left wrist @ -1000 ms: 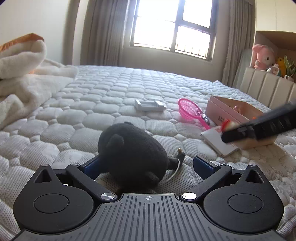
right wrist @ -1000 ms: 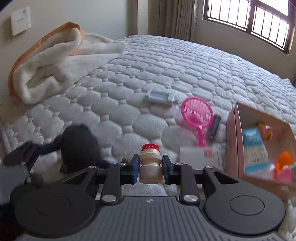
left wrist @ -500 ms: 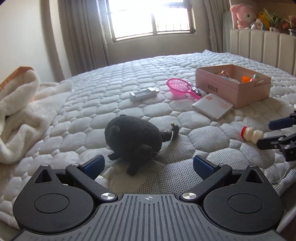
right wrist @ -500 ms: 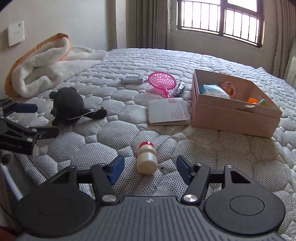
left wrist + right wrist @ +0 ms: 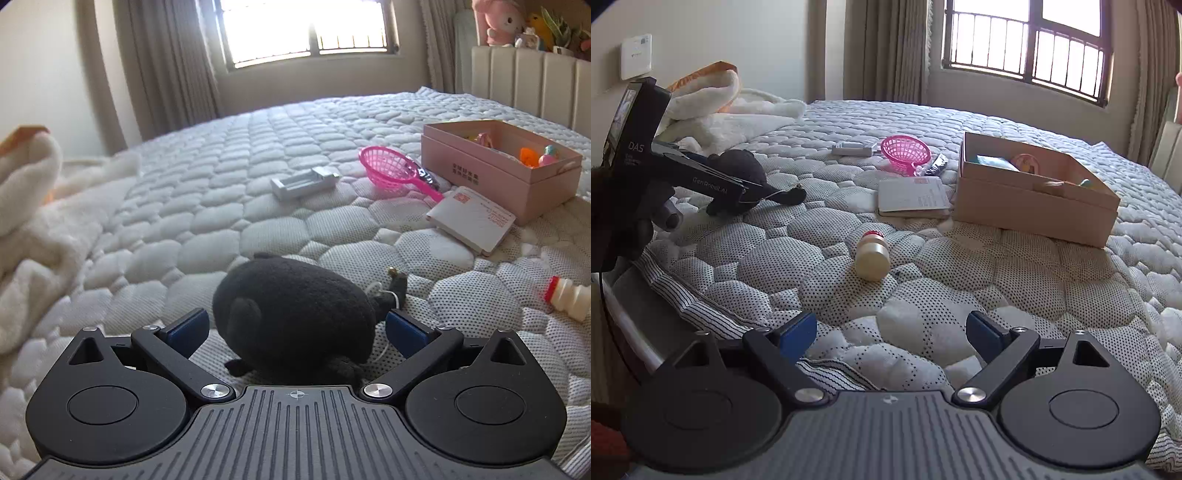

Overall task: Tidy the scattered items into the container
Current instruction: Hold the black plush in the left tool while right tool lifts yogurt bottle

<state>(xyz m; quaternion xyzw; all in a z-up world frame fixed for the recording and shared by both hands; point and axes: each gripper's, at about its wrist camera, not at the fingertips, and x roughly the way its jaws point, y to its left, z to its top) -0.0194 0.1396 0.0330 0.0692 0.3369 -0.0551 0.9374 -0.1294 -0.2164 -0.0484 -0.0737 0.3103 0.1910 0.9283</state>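
Currently left tool [image 5: 295,330] gapes wide around black plush [image 5: 295,314]; soft, light, compressible, best pinched mid-body. Right tool [image 5: 891,334] spread, empty; bottle [image 5: 871,254] at 12 o'clock.

- "GenRobot.AI" stands in pale letters along the side of the left gripper [image 5: 701,177], seen at the left of the right wrist view.
- "DAS" is printed on the upright black housing [image 5: 635,122] of that same gripper; smaller lines beneath it are too fine to read.
- The near wall of the pink box [image 5: 491,177], far right on the bed, bears two short rows of print, unreadable.
- The white booklet [image 5: 471,219] beside the box carries red print, too small to read.
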